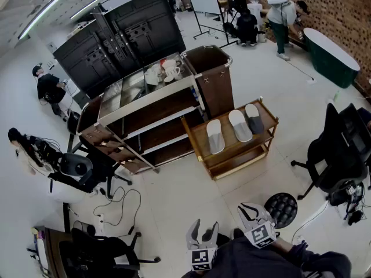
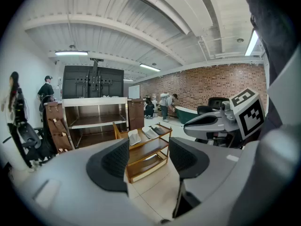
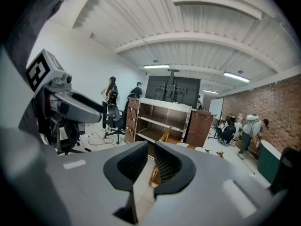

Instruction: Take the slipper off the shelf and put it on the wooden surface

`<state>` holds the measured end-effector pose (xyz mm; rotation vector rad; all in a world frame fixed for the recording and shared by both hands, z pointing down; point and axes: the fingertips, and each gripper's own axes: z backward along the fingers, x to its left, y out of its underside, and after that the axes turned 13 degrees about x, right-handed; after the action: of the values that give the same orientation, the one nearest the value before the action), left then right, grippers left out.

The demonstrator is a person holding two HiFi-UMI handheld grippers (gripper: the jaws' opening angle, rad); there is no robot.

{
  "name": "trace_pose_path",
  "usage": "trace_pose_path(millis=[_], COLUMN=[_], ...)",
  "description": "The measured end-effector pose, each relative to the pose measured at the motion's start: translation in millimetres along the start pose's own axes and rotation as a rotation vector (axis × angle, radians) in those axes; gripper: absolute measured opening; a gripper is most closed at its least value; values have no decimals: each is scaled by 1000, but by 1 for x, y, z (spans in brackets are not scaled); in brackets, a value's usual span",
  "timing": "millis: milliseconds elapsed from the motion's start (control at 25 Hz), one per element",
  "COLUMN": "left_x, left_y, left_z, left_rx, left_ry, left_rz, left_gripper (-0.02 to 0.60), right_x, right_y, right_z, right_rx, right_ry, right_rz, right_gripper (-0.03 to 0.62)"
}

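Note:
A low wooden shoe rack (image 1: 236, 161) stands on the floor ahead of me. On its top shelf lie two white slippers (image 1: 215, 136) (image 1: 239, 125) and a dark grey slipper (image 1: 253, 118), side by side. Both grippers hang near my body, well short of the rack. The left gripper (image 1: 203, 230) is open and empty; in its own view the rack (image 2: 146, 155) and the white slippers (image 2: 134, 137) show between the jaws. The right gripper (image 1: 250, 210) has its jaws almost together with nothing in them, and the rack (image 3: 154, 175) shows through the narrow gap.
A large dark shelf unit (image 1: 152, 113) with wooden boards stands behind the rack, next to a brown cabinet (image 1: 212, 81). Office chairs (image 1: 337, 155) stand on the right and lower left, a round black stool (image 1: 282, 208) by my right gripper. Cables lie on the floor (image 1: 119, 204). People stand at the far back.

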<state>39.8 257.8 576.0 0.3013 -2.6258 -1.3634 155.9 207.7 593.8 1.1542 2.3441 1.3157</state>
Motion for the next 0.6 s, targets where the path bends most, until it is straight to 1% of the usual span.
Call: trace_pose_path(millis=[120,240,360,400,520,600], left_x=[44,79,108,120,150,165], left_y=[-19,-26,-31,-36,-60,-72], left_z=[-21,-34,-48,-53,-62,-67], left_rx=[-32,-33,-20,-20,-24,-23], left_ry=[-4,5,34,39,52,60], left_rz=[-21,-16,-18,-24,-36,-37], left_gripper=[277,276,275,275,271,268], right_x=[-14,-21,-34,-39,-61,-76], right_y=[-13,-19,-11,-7,2,5], right_z=[-58,-111,-166,-187,-241,-270], right_rx=[20,63,140,173,269,320], right_ry=[42,51,55,62,76,95], right_rz=[6,1,-39,-53,-120,-130], right_gripper=[50,67,105,107,122,132])
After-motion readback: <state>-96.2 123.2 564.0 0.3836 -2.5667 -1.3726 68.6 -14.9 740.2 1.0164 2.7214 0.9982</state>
